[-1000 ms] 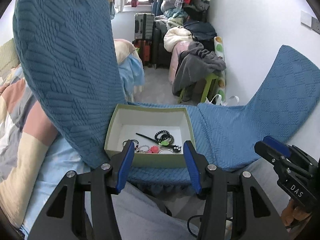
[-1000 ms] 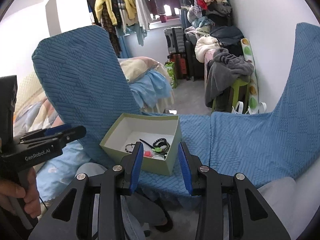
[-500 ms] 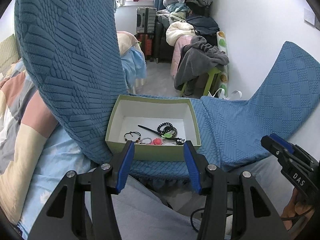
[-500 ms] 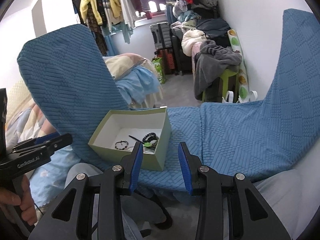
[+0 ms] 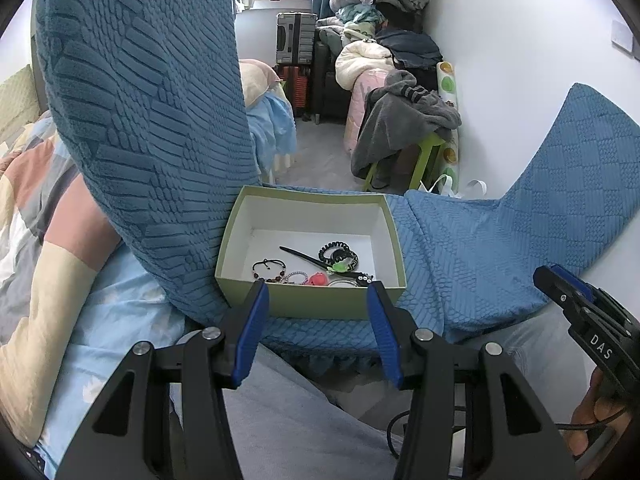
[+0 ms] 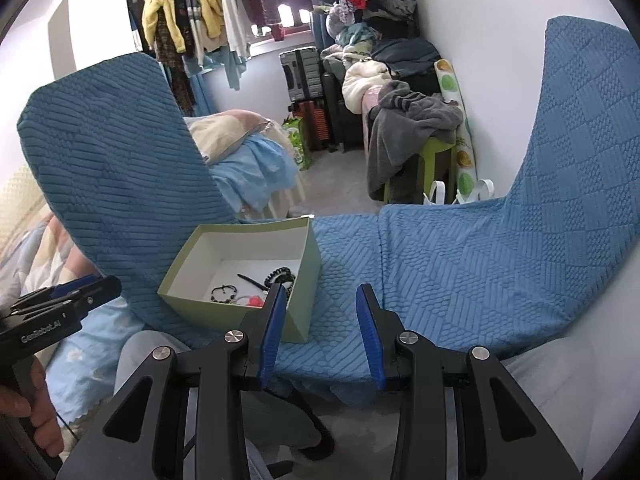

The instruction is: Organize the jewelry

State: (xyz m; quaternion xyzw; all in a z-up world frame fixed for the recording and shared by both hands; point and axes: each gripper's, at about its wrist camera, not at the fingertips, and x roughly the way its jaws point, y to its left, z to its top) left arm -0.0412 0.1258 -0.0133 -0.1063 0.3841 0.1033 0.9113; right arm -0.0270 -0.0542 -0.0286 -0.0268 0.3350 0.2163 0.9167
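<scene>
A pale green open box (image 5: 304, 302) with a white inside sits on a blue textured cover (image 5: 460, 256). In it lie a black beaded bracelet (image 5: 269, 267), a black hair stick (image 5: 302, 257), a black coiled tie (image 5: 338, 252), a pink piece (image 5: 318, 279) and a green piece (image 5: 340, 267). My left gripper (image 5: 318, 296) is open and empty, just short of the box's near wall. My right gripper (image 6: 322, 300) is open and empty, to the right of the box (image 6: 240, 312), over the cover (image 6: 440, 264).
The cover rises as a tall flap on the left (image 5: 152, 100) and another on the right (image 5: 580, 168). A bed with light blue sheets (image 5: 100, 320) lies left. A green stool with grey clothes (image 5: 404, 132) and suitcases (image 5: 296, 40) stand behind.
Both grippers have risen and tilted down a little, so more of the box's inside shows. The right gripper has shifted to the right of the box. Both stay open.
</scene>
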